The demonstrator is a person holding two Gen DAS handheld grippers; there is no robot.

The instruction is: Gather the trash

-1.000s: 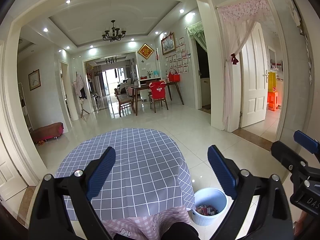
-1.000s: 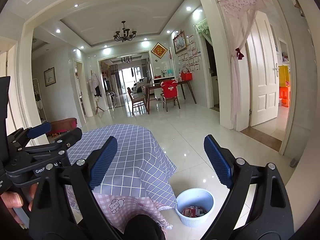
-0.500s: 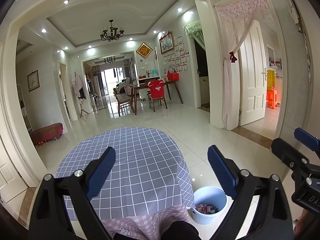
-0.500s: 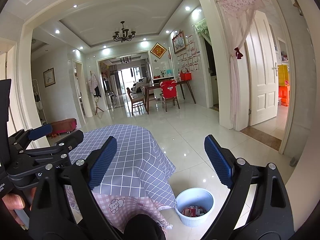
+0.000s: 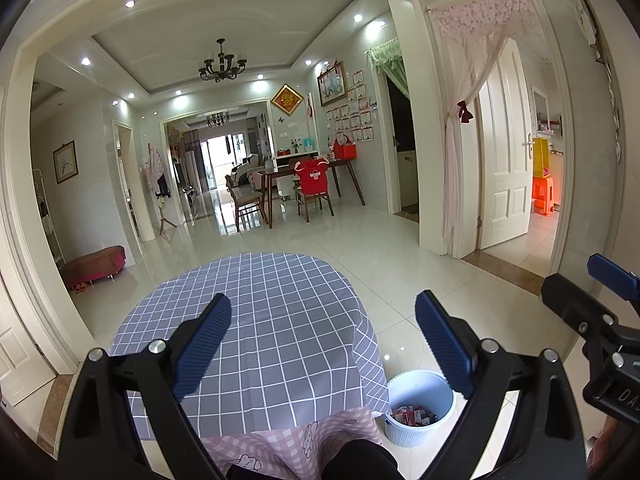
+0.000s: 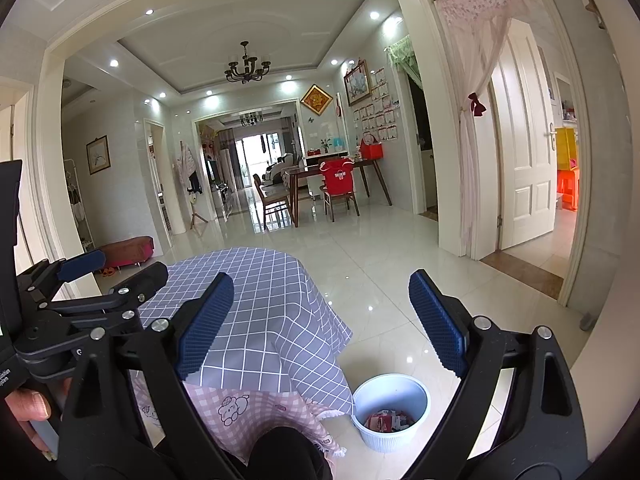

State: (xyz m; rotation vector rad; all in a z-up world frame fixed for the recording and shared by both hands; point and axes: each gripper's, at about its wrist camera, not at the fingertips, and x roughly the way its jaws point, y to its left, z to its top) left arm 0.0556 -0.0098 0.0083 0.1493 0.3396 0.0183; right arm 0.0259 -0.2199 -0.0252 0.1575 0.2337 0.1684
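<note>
Both hand-held grippers are hovering over the near edge of the round bench, which is wearing a grey checked cloth. The left hand-held gripper is standing spread wide, nothing between its blue pads. The right hand-held gripper is likewise spread and gripping nothing; it is also showing at the right edge of the left view.

No loose trash is showing on the cloth or on the floor nearby. The only trash in sight is lying inside the pale blue bin, red and white wrappers at its bottom. The bin is standing upright on the floor, just beside the hanging cloth, below and to the right of both grippers. In the right view it is sitting under the gap between the fingers, leaning toward the right finger; in the left view it is tucked under the right finger. So the right gripper is looking nearer. Judging from this, collecting is looking mostly done, or the next piece is lying out of frame.
</note>
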